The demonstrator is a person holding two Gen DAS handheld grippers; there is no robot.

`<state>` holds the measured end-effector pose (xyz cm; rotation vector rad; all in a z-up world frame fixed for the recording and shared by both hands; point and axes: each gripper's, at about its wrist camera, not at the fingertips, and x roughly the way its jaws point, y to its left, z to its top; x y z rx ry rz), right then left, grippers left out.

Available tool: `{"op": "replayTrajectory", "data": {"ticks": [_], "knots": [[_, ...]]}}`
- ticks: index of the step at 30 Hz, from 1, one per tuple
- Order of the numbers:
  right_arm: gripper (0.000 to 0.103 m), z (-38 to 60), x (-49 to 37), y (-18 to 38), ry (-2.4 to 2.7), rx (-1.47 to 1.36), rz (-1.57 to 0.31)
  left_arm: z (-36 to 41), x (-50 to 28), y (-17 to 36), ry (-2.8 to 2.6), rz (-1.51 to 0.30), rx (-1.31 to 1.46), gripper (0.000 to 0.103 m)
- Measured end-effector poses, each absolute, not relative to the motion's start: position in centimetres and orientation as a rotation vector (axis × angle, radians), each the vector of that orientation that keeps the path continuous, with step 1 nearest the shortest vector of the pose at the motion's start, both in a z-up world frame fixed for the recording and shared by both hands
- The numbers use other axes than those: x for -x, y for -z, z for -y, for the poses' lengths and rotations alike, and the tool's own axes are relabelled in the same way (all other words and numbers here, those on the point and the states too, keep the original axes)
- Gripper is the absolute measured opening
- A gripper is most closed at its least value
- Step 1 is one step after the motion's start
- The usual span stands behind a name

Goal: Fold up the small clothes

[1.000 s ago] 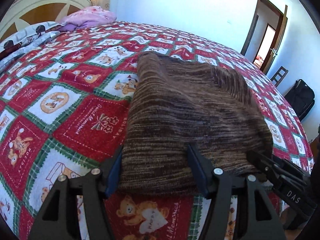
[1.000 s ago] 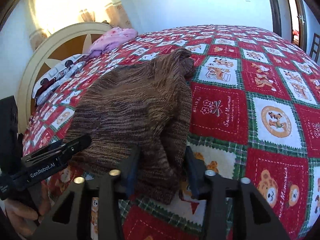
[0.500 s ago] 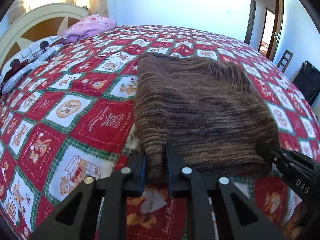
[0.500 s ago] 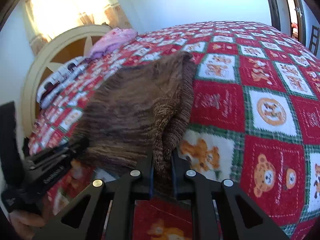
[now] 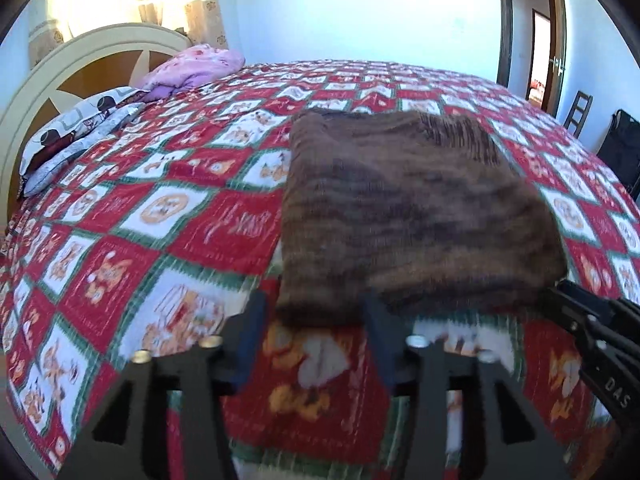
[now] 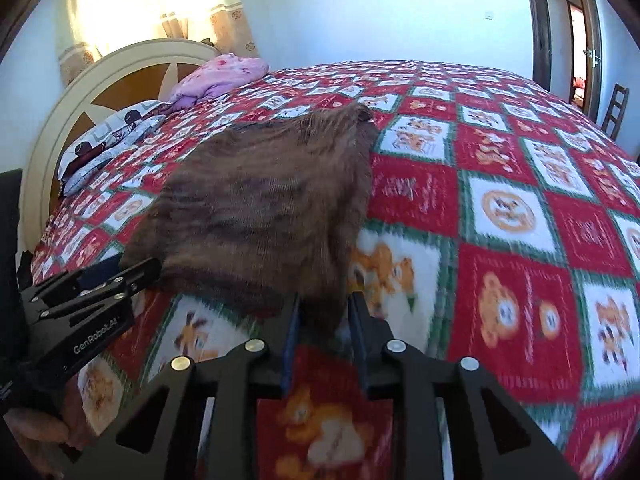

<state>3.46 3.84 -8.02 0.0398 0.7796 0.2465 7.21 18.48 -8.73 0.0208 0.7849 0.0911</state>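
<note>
A brown striped knit garment point(image 5: 408, 208) lies folded into a rough square on the red patterned bedspread point(image 5: 168, 216). My left gripper point(image 5: 312, 316) is open at its near left corner, the fingers either side of the edge. My right gripper point(image 6: 322, 312) is partly open at the near right corner point(image 6: 320, 280) of the garment point(image 6: 264, 200), with the cloth edge between the fingers. Each gripper shows in the other's view: the right one in the left wrist view point(image 5: 592, 328), the left one in the right wrist view point(image 6: 92, 296). Both views are motion-blurred.
A cream headboard point(image 5: 80, 64) with pillows point(image 5: 80, 128) and a pink bundle point(image 5: 192, 68) is at the far left. A doorway point(image 5: 536, 40), a chair point(image 5: 576, 112) and a dark bag point(image 5: 624, 148) stand to the right of the bed.
Both grippers were shut on the garment's near corners half a second ago; now both have opened and let go. The garment lies flatter on the bed.
</note>
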Motion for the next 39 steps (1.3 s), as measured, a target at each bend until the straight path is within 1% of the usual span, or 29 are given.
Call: {"op": "replayTrajectory", "data": {"ticks": [1, 3, 4, 5, 6, 8, 11, 14, 17, 19, 21, 23, 29, 34, 39], "knots": [[0.036, -3.8, -2.8, 8.2, -0.235, -0.038, -0.782, -18.6, -7.0, 9.0, -0.092, -0.792, -0.023, 0.067], [0.049, -3.8, -1.6, 8.5, -0.231, -0.045, -0.771, -18.6, -6.3, 9.6, -0.095, -0.807, -0.022, 0.068], [0.053, -3.9, -1.2, 8.5, -0.233, -0.042, -0.769, -18.6, -5.7, 9.8, -0.091, -0.806, -0.014, 0.068], [0.061, -4.1, -0.8, 8.5, -0.232, -0.033, -0.77, -18.6, -5.3, 9.8, -0.092, -0.802, -0.009, 0.069], [0.067, -4.4, -0.5, 8.4, -0.233, -0.023, -0.773, -18.6, -5.1, 9.8, -0.095, -0.803, -0.006, 0.073], [0.068, -4.7, 0.1, 8.5, -0.225, -0.008, -0.781, -18.6, -4.5, 9.8, -0.102, -0.821, -0.006, 0.078], [0.068, -4.6, 0.7, 8.4, -0.214, -0.025, -0.797, -18.6, -3.9, 9.3, -0.107, -0.835, -0.017, 0.078], [0.068, -4.4, 1.8, 7.5, -0.209, -0.045, -0.764, -18.7, -2.6, 7.8, -0.106, -0.781, -0.018, 0.079], [0.068, -4.4, 3.4, 5.4, -0.199, -0.036, -0.683, -18.6, -1.4, 5.8, -0.125, -0.707, -0.022, 0.096], [0.068, -4.6, 4.3, 4.1, -0.188, -0.021, -0.631, -18.5, -0.5, 4.6, -0.132, -0.66, -0.017, 0.097], [0.074, -4.6, 5.4, 2.5, -0.165, -0.006, -0.57, -18.5, 0.3, 3.4, -0.117, -0.618, -0.006, 0.101], [0.079, -4.5, 6.4, 0.9, -0.144, 0.0, -0.509, -18.5, 1.0, 2.3, -0.111, -0.588, 0.009, 0.102], [0.088, -3.7, 9.7, -3.7, -0.08, -0.004, -0.329, -18.0, 2.6, -0.2, -0.171, -0.5, -0.019, 0.103], [0.092, -3.2, 11.8, -5.7, -0.023, -0.023, -0.222, -18.1, 3.7, -1.6, -0.153, -0.459, 0.005, 0.103], [0.092, -2.9, 12.5, -6.3, -0.003, -0.038, -0.206, -18.3, 4.1, -2.1, -0.165, -0.447, 0.013, 0.103]]}}
